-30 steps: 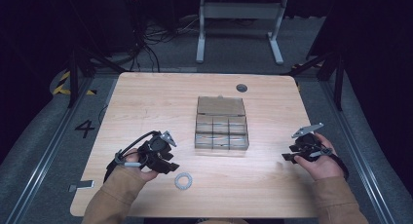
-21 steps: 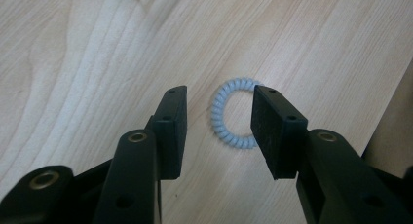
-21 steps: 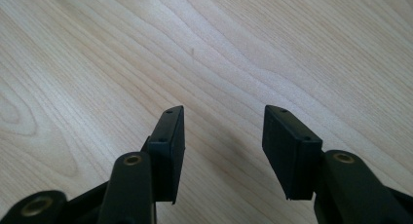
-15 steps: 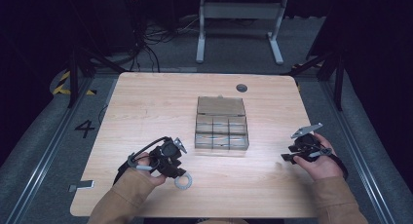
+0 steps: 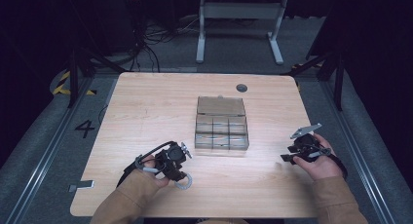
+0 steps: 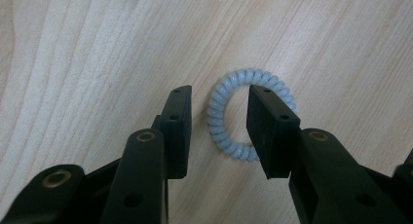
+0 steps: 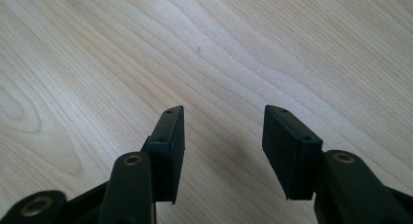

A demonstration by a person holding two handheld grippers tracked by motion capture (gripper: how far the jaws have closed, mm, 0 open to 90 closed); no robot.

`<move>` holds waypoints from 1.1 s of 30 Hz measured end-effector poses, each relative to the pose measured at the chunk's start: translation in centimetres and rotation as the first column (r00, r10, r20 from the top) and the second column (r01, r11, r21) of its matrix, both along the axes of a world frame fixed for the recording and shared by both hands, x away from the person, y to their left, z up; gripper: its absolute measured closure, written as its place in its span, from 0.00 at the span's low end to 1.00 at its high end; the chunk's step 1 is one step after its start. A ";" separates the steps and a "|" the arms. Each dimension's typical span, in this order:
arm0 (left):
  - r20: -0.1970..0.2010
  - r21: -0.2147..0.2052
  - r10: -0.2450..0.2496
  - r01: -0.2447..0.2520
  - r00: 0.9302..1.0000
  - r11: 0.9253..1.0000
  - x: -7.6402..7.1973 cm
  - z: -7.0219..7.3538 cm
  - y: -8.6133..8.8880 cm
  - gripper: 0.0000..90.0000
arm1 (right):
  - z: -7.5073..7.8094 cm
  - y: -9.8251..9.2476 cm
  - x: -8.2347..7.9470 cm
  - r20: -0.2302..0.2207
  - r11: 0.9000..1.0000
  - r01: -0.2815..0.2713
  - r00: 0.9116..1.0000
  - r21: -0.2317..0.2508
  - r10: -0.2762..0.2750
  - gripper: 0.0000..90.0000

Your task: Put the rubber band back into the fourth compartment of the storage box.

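My left gripper hangs over the bench, fingers spread around one side of the pale coiled hair tie, not clamping it. My right gripper sits released over bare wood, well apart from the divided box.

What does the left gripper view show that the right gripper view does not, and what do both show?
The left gripper view shows a pale coiled hair tie lying flat on the table, with the left gripper open over it: one jaw is outside the ring and the other is over its far side. The right gripper view shows the right gripper open over bare wood, with nothing between its jaws. Both show two black jaws standing apart above the light wooden table.
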State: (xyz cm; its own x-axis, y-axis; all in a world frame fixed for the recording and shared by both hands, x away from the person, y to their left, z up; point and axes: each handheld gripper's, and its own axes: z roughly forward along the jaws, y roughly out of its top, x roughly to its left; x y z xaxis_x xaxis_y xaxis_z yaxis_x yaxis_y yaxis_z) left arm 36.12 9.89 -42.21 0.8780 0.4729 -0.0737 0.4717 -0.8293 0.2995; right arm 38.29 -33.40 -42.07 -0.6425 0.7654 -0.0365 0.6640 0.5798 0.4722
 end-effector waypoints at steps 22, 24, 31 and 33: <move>0.019 0.096 -0.012 0.011 1.000 0.995 -0.2 -1.2 -0.9 0.83 | -0.2 0.0 0.1 -0.008 1.000 0.003 1.000 -0.001 -0.003 0.57; 0.019 0.103 -0.019 0.017 1.000 0.994 -0.3 -1.2 -1.0 0.83 | -0.2 0.0 0.1 -0.007 1.000 0.002 1.000 -0.001 -0.002 0.57; 0.030 0.120 -0.024 0.020 0.999 0.993 -0.4 -1.1 -1.2 0.88 | -0.2 0.0 0.1 -0.009 1.000 0.003 1.000 0.001 -0.003 0.57; 0.024 0.121 -0.021 0.018 1.000 0.992 -0.4 -1.1 -1.1 0.90 | -0.2 0.0 0.1 -0.009 1.000 0.003 1.000 0.002 -0.003 0.57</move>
State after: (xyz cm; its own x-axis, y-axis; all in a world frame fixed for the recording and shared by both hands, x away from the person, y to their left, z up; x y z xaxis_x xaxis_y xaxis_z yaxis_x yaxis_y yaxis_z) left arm 35.76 8.76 -43.33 0.8879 0.4600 0.0049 0.4491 -0.8690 0.2078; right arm 38.35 -33.43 -42.24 -0.6407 0.7673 -0.0292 0.6699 0.5772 0.4670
